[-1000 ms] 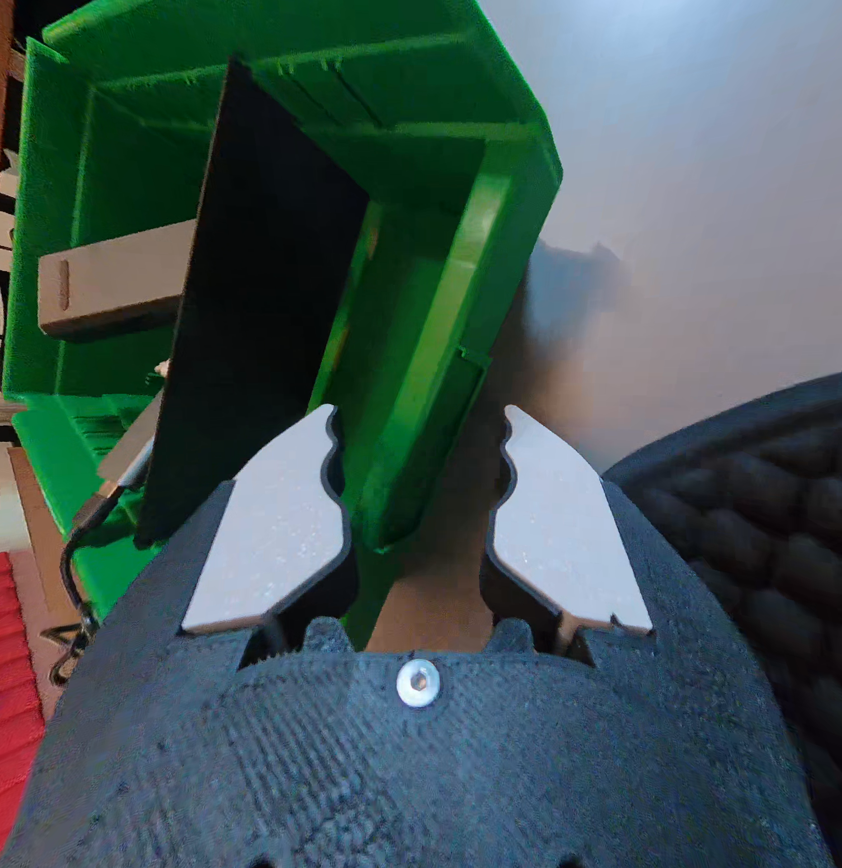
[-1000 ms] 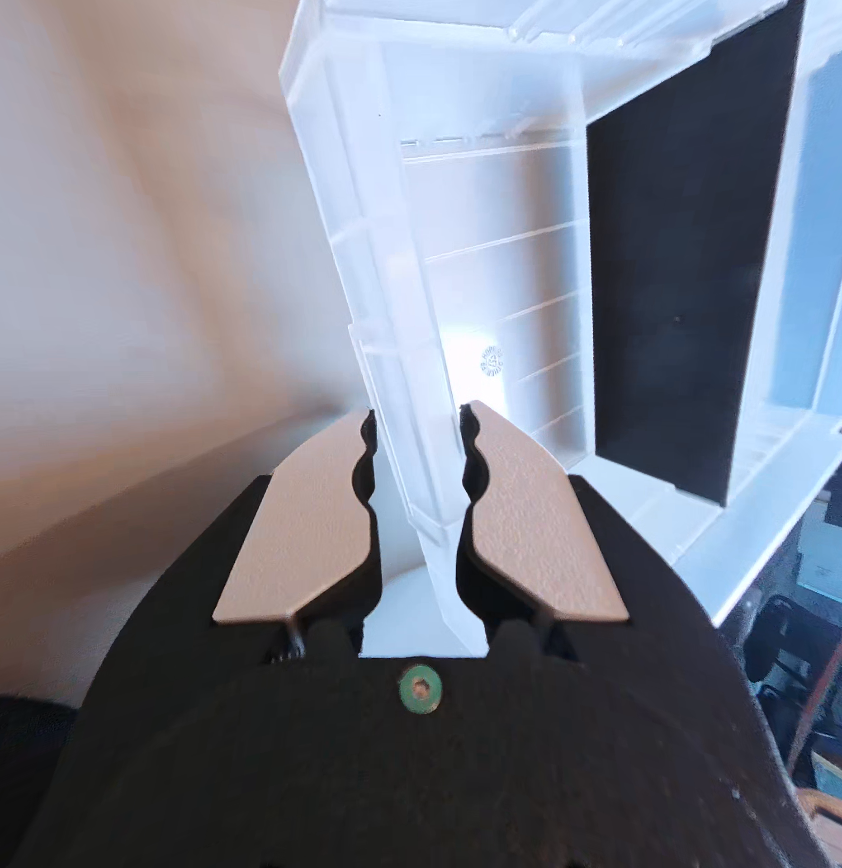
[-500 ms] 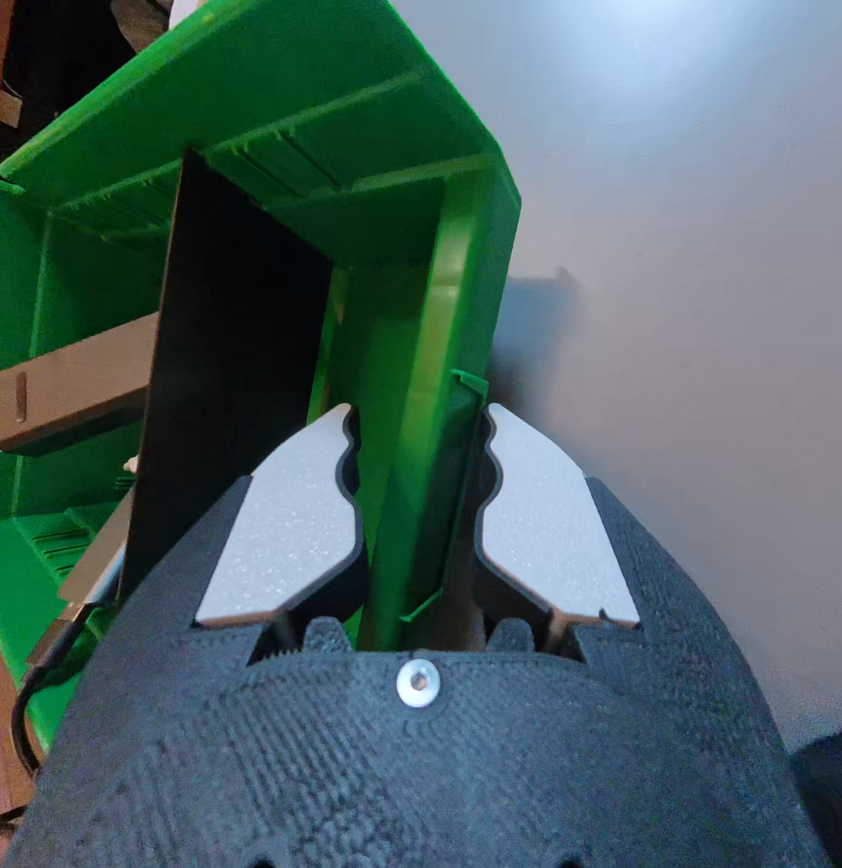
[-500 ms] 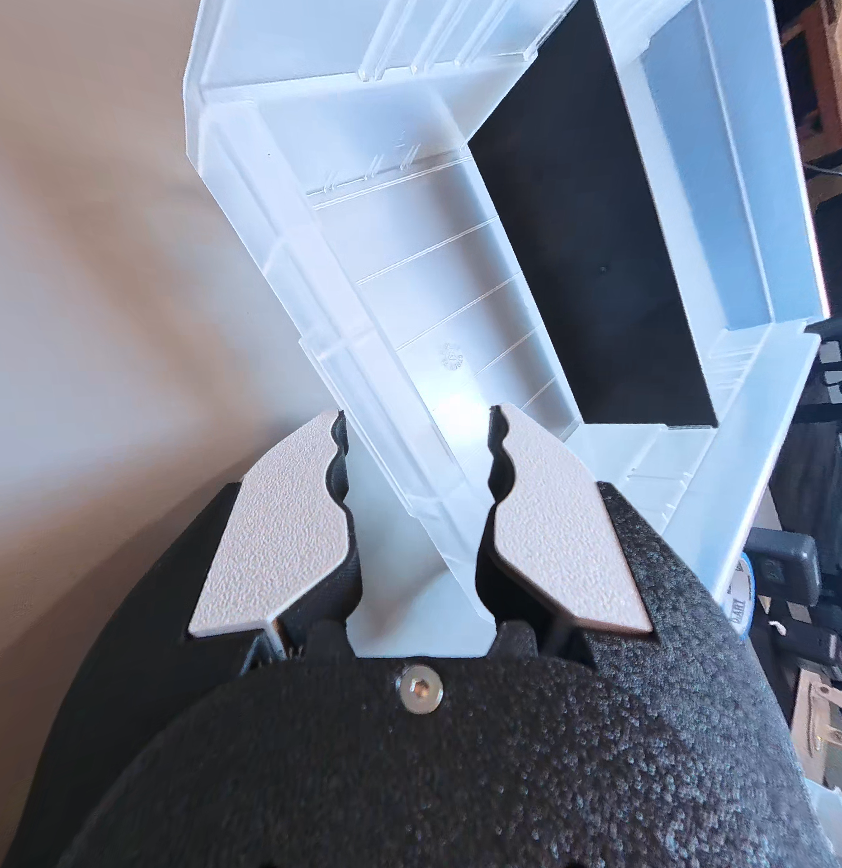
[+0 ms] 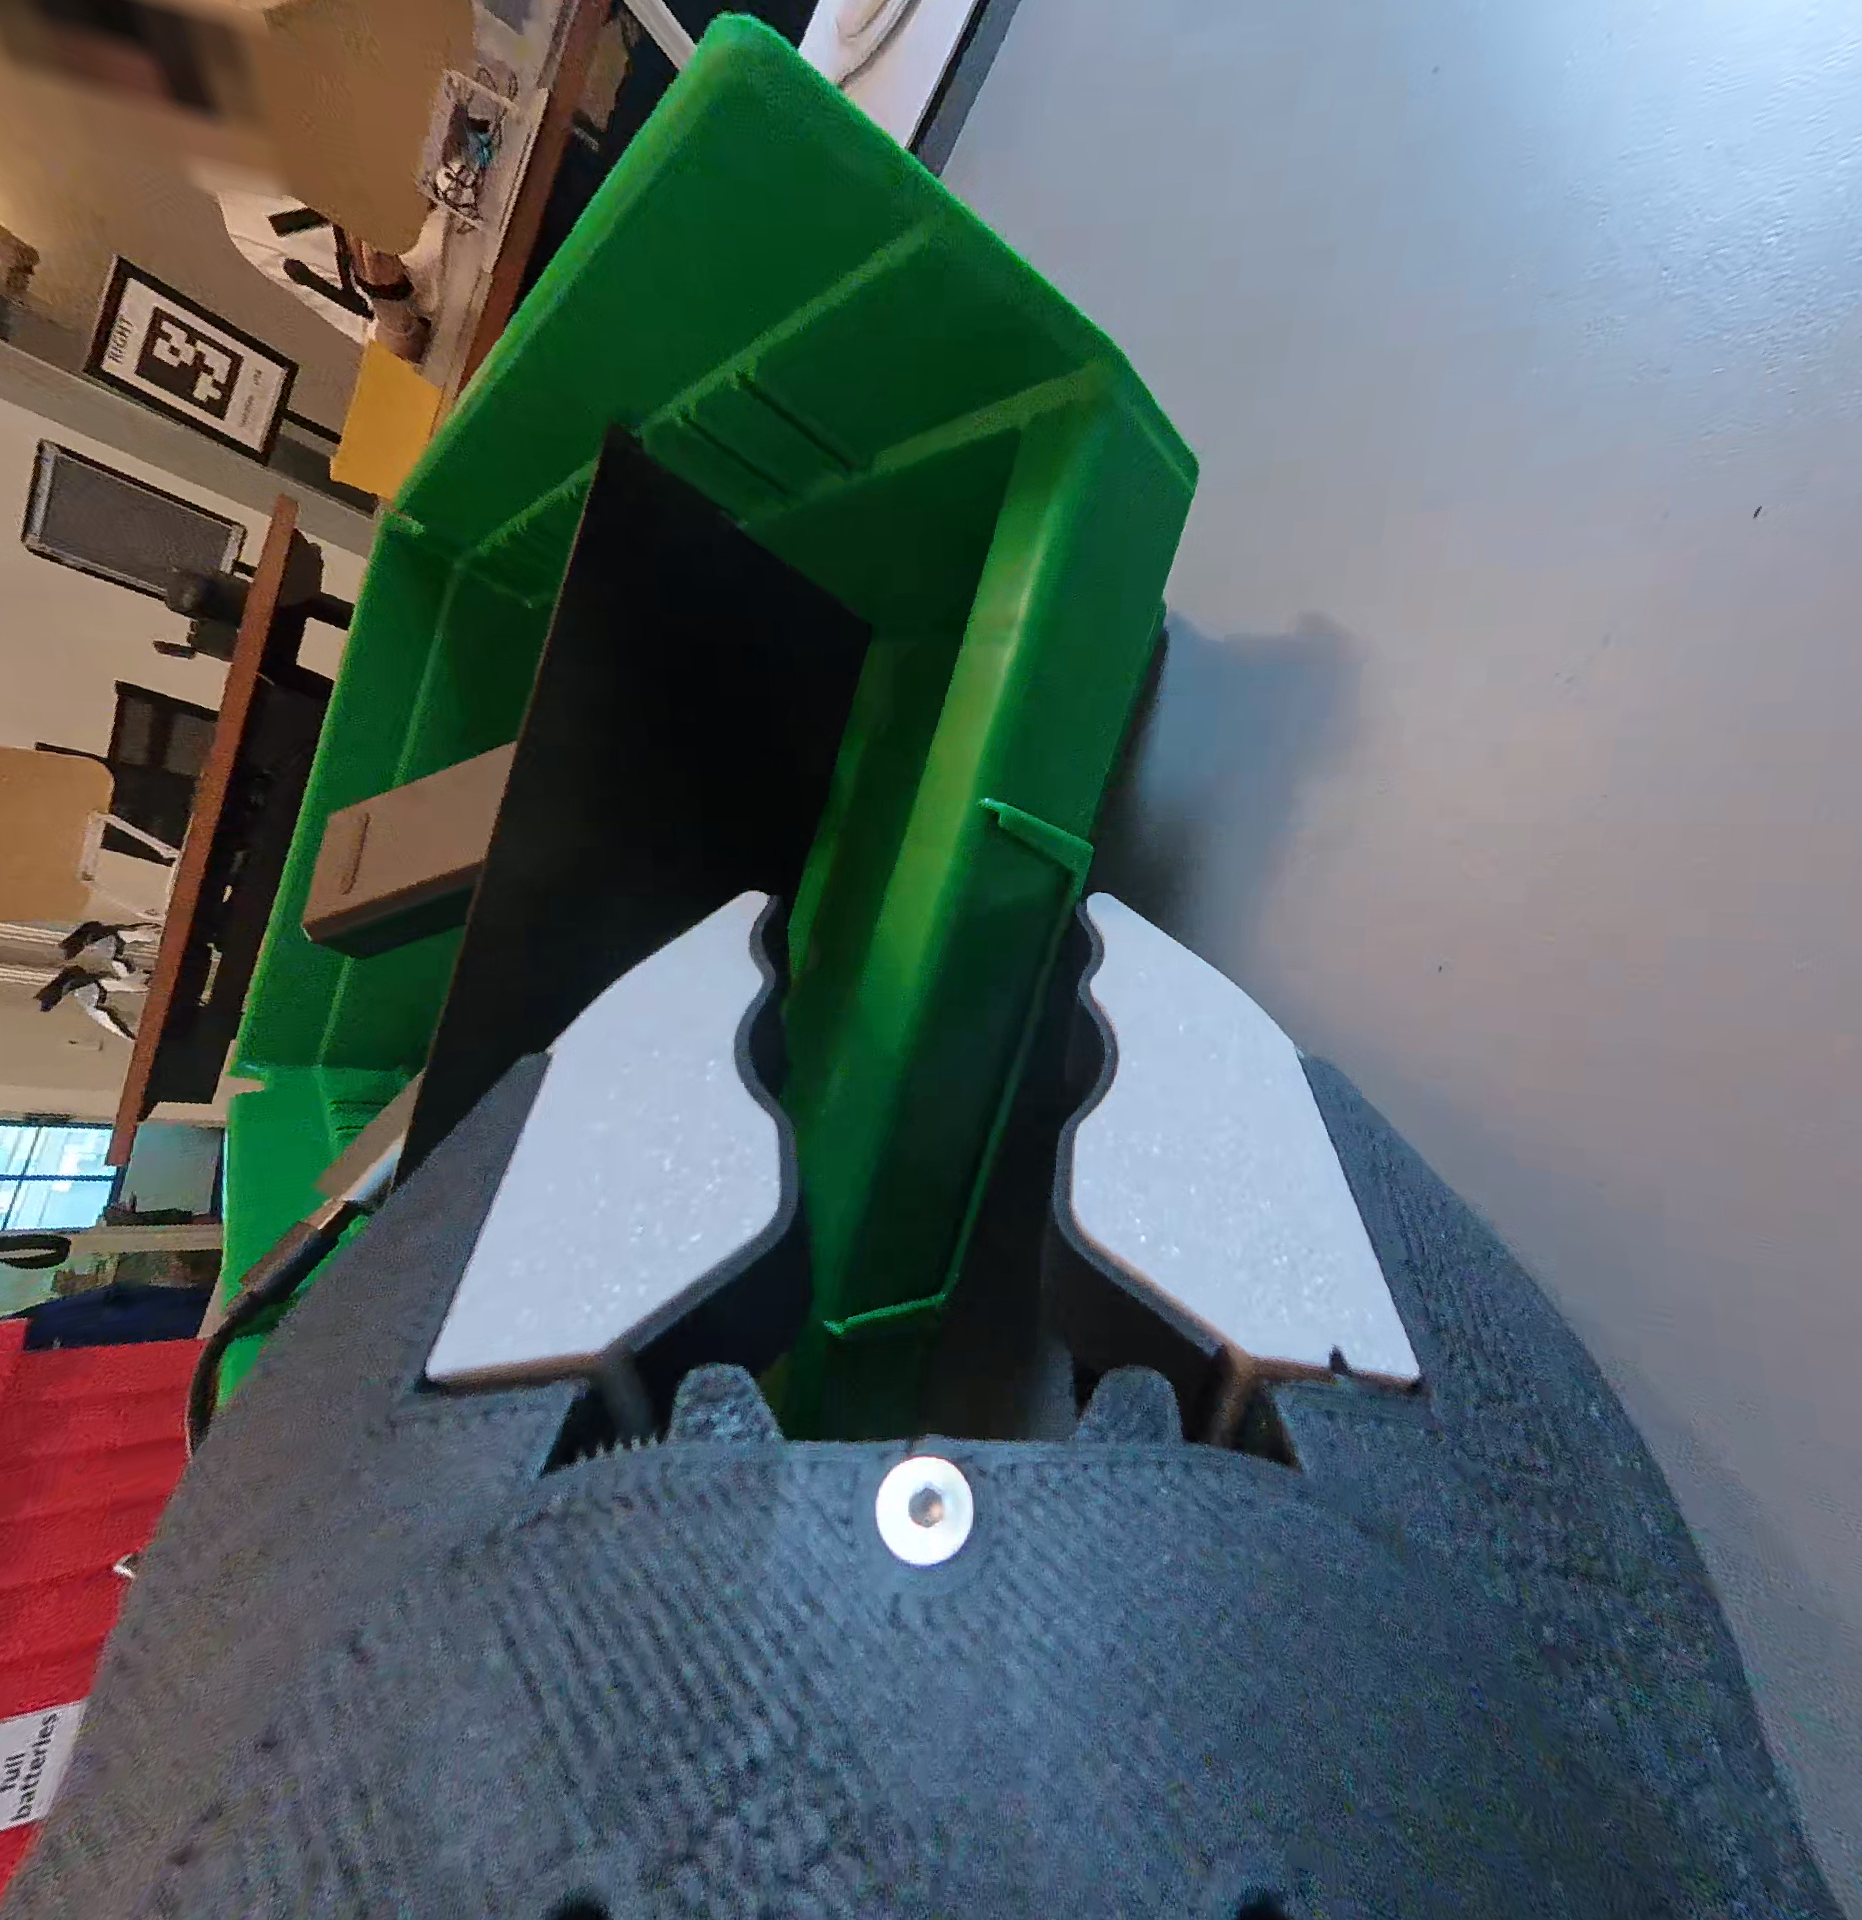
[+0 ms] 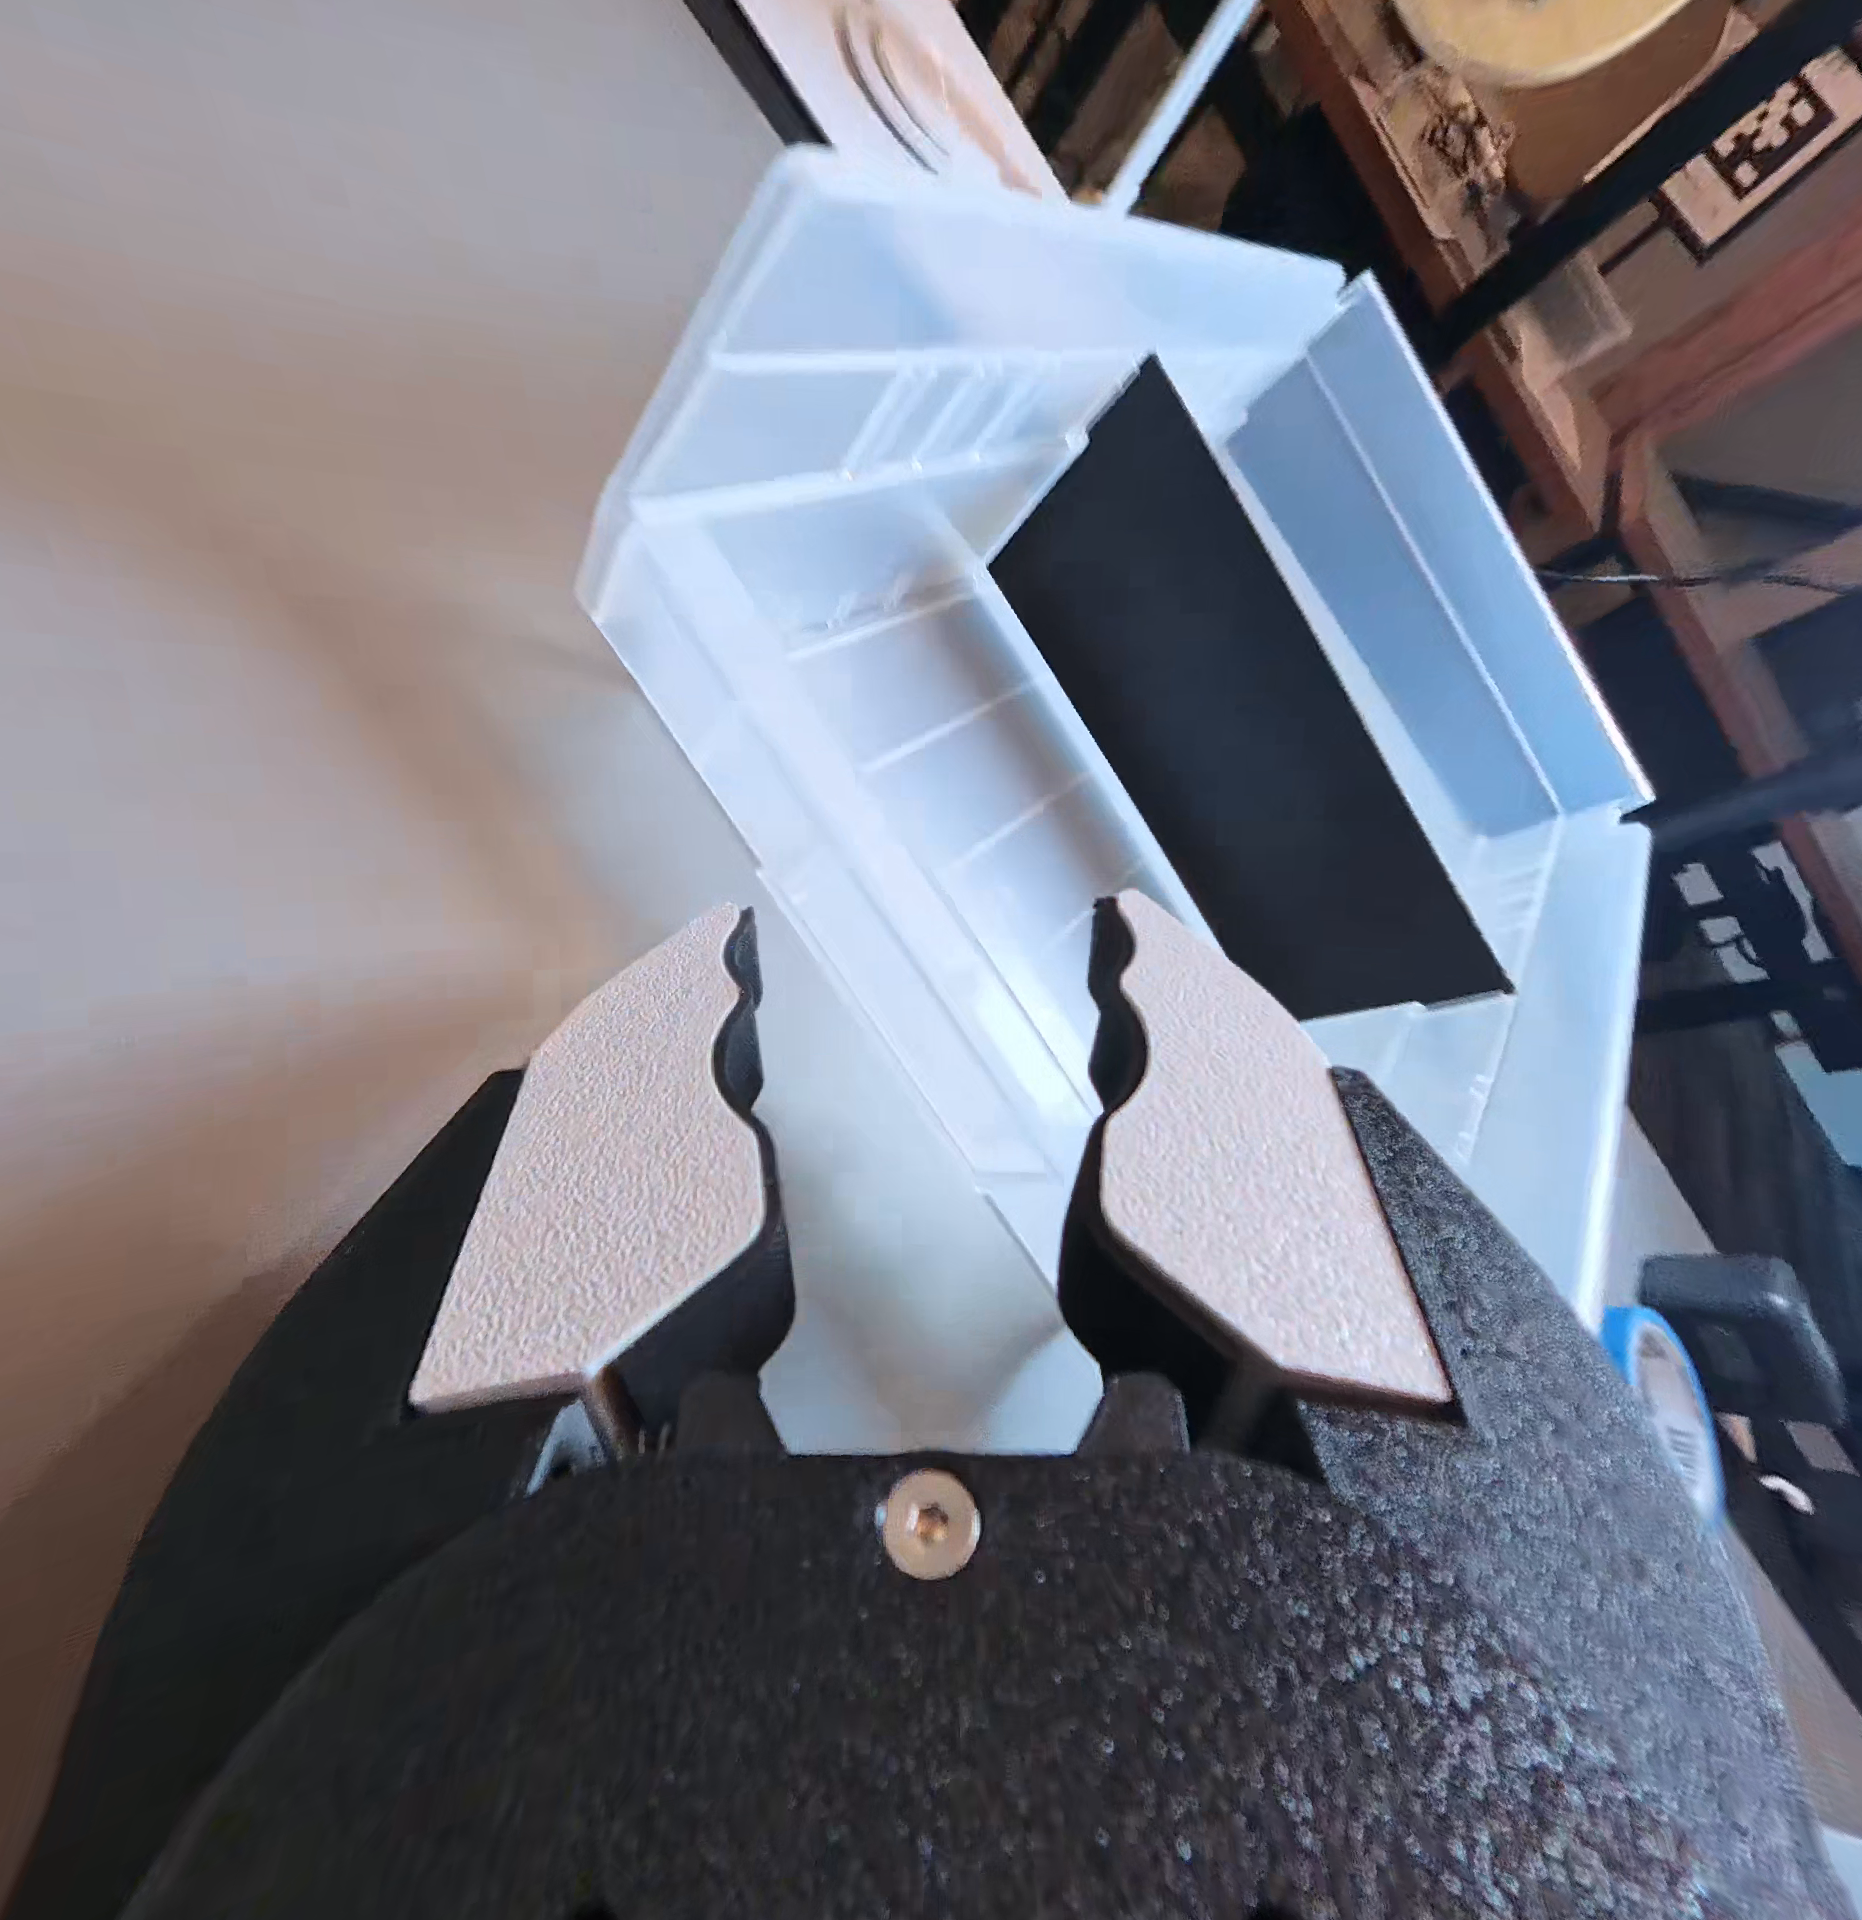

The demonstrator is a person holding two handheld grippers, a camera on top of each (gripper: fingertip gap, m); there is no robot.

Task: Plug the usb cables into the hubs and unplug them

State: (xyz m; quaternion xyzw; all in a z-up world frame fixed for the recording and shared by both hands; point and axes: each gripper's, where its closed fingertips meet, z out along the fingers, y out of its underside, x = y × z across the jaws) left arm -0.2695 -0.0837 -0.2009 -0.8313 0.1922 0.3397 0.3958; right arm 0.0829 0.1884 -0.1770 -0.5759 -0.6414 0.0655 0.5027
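Note:
A green bin [image 5: 906, 343] with a black divider [image 5: 678, 810] fills the left wrist view. A grey hub [image 5: 407, 862] sticks out behind the divider. Lower down, a black cable [image 5: 210, 1361] runs from a second grey piece that is mostly hidden. My left gripper [image 5: 929, 904] is shut on the green bin's near wall, one finger inside and one outside. In the right wrist view, a clear white bin [image 6: 906, 312] holds a black divider [image 6: 1218, 707]. My right gripper [image 6: 922, 914] is open, and its fingers straddle the bin's side wall without pressing it.
Both bins rest against a pale grey table top [image 5: 1529, 727]. A red bin [image 5: 44, 1507] lies at the lower left in the left wrist view. A blue tape roll [image 6: 1654, 1382] and wooden shelving [image 6: 1737, 312] lie beyond the white bin. About 45 centimetres separates my left fingertips from my right.
My left gripper moved onto the green bin's wall and closed on it, and the view then tilted. My right gripper opened off the white bin's wall and drew back a little.

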